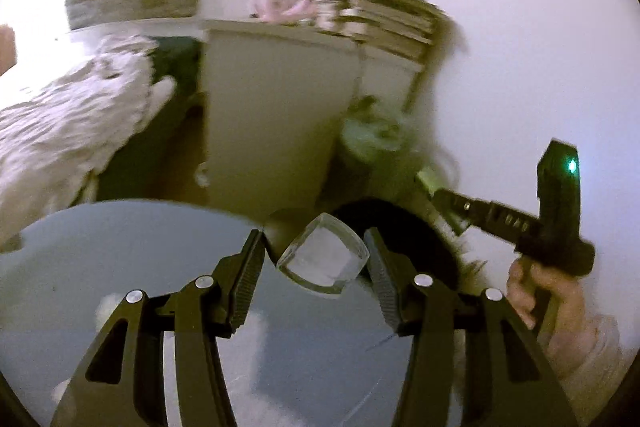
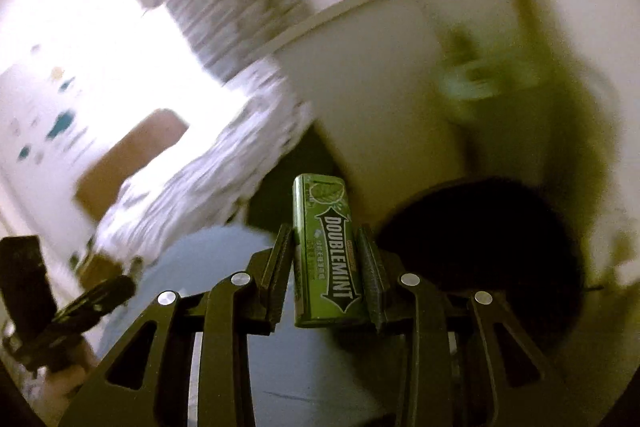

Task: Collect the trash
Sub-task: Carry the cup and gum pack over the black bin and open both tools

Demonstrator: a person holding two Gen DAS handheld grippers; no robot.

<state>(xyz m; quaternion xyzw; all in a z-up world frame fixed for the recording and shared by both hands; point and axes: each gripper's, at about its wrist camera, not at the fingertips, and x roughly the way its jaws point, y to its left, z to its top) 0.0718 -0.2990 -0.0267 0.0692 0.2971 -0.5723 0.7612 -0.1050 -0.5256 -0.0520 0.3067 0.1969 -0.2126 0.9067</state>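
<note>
A clear, square-sided plastic cup (image 1: 324, 261) sits tilted between the pads of my left gripper (image 1: 313, 233), which is shut on it above the round glass table (image 1: 120, 247). My right gripper (image 2: 324, 228) is shut on a green Doublemint gum pack (image 2: 326, 251) that stands upright between its pads. In the left wrist view a hand holds the right gripper (image 1: 430, 181) at the right, with the green pack at its tip. The left gripper (image 2: 120, 285) shows low on the left of the right wrist view. A dark round opening (image 1: 404, 227) (image 2: 480, 247) lies just beyond the table's edge.
A white cabinet (image 1: 276, 115) stands ahead with stacked books (image 1: 384, 15) and a pink soft toy (image 1: 280, 3) on top. A bed with a patterned cover (image 1: 68, 131) is at the left. A blurred pale green thing (image 1: 370, 135) sits beside the cabinet's foot.
</note>
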